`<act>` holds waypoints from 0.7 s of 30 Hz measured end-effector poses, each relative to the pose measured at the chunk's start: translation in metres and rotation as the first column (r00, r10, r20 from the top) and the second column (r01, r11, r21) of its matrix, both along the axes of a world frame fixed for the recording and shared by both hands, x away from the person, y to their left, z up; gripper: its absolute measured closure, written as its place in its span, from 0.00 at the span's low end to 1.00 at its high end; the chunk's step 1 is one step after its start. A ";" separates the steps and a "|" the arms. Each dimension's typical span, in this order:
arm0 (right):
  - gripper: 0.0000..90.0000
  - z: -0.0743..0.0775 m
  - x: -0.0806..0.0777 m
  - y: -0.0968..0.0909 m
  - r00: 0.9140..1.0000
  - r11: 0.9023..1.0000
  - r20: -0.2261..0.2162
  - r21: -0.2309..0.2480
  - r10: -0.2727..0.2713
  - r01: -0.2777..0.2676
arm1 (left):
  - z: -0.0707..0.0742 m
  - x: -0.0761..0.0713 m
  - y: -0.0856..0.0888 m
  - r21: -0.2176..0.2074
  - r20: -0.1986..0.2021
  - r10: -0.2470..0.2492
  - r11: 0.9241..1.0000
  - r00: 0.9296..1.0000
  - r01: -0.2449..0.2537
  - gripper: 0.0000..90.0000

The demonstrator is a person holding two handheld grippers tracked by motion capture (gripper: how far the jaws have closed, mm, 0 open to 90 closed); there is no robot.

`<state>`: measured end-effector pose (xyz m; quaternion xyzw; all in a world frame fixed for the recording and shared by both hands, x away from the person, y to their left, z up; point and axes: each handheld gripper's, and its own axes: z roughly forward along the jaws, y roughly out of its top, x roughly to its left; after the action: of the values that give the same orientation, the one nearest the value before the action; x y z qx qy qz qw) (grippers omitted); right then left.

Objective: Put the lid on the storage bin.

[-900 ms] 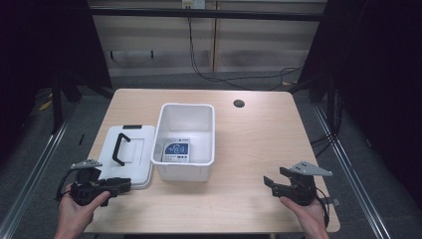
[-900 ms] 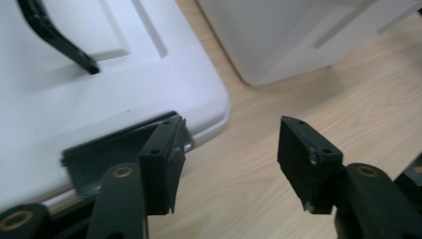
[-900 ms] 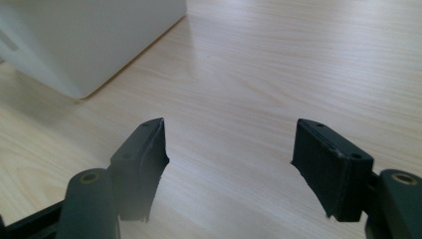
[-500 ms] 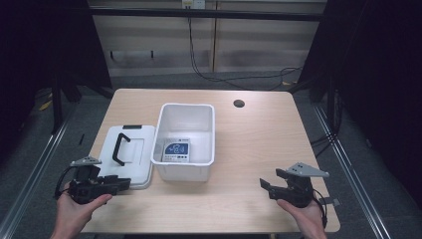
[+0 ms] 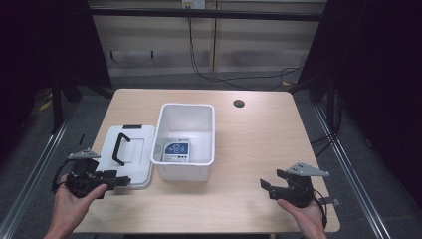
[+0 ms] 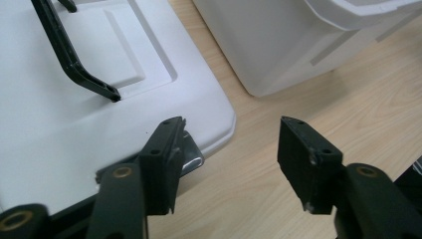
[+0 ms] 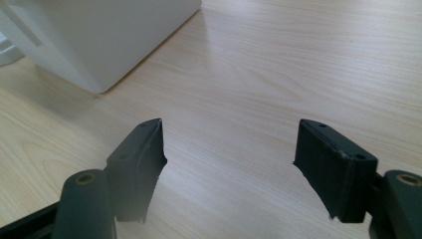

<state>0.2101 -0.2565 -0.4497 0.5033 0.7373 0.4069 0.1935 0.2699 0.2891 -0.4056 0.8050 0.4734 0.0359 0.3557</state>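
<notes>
At the near left corner of the wooden table [image 5: 249, 134], the left gripper [image 5: 118, 181] sits in the person's left hand [image 5: 74, 201], a little nearer the table's near edge than it was a moment ago, with its jaws pointing right toward the white lid [image 5: 127, 157]. The right gripper [image 5: 264, 186] has also drawn back slightly toward the near edge and rests in the right hand [image 5: 303, 211] at the near right, jaws pointing left toward the white bin [image 5: 186, 137]. The bin and lid lie as they did before.

Both grippers stand with jaws spread wide and nothing between them. In the left gripper view, one jaw overlaps the lid's near right corner [image 6: 219, 124] while the other hangs over bare wood; whether the first touches the lid cannot be told.

The bin stands upright and open near the table's middle, its long axis running near to far, with a blue and white label [image 5: 174, 149] lying on its floor. The lid lies flat just left of the bin, its long axis also near to far, and its black handle [image 5: 119, 148] runs the same way.

Bare tabletop lies open to the right of the bin, between it and the right gripper, and on to the right edge. A small round hole [image 5: 239, 103] marks the far right part of the table. The lid's left side lies close to the table's left edge.
</notes>
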 end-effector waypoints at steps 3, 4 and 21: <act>0.30 0.000 0.000 0.000 1.000 1.000 0.001 -0.002 0.005 -0.005 | 0.000 0.006 0.000 0.020 -0.006 0.003 1.000 1.000 -0.003 0.45; 0.30 0.000 0.000 0.001 1.000 1.000 0.001 -0.002 0.005 -0.005 | 0.000 0.009 0.001 0.045 -0.005 0.019 0.999 1.000 -0.019 0.45; 0.29 -0.001 0.001 0.002 1.000 1.000 -0.017 0.007 0.020 -0.020 | 0.012 0.032 0.003 0.093 -0.032 0.043 0.995 0.999 -0.040 0.47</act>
<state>0.2108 -0.2543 -0.4510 0.4999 0.7426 0.4069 0.1816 0.3018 0.2924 -0.3931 0.8111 0.4938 0.0517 0.3092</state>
